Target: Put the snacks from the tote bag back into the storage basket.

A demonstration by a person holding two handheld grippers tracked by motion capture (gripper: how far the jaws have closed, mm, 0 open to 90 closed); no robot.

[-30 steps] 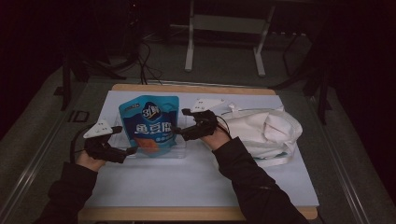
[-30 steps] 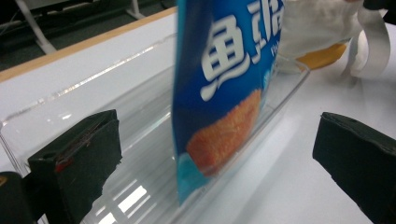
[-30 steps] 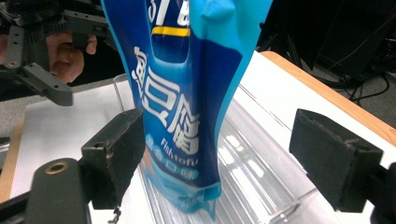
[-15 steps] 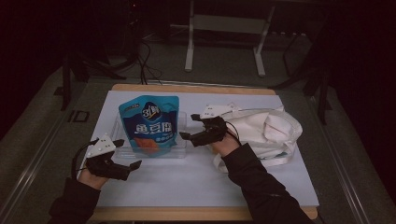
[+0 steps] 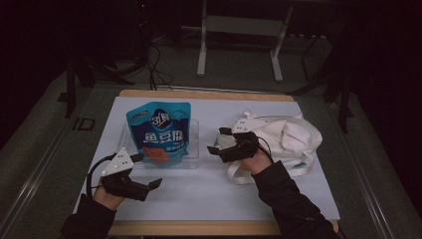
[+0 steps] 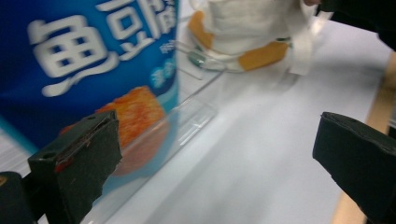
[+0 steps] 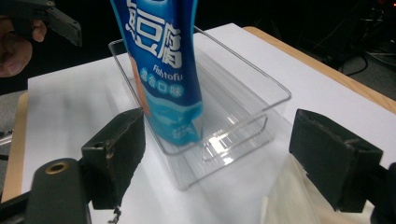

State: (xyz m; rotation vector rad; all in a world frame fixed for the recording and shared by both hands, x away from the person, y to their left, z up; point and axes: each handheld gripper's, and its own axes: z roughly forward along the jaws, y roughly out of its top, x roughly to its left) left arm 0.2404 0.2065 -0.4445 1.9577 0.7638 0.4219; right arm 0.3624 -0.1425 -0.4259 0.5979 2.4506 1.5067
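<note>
With the blue pouch (image 5: 160,130) standing in the clear bin (image 5: 191,144) mid-frame, both grippers, left (image 5: 148,171) and right (image 5: 219,140), sit released and empty, so placing looks done, and the white bag (image 5: 288,137) at right likely comes next.

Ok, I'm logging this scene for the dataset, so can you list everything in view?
Snack pouch: one, blue, standing in the bin.
Bin: one, clear plastic, on the sheet left of centre.
Tote bag: one, white, crumpled at the right.
Sheet: one, white, covering the table.
Table: one, wooden edge showing.
Left gripper: black, open, empty, near the bin's front corner.
Right gripper: black, open, empty, between bin and bag.
</note>
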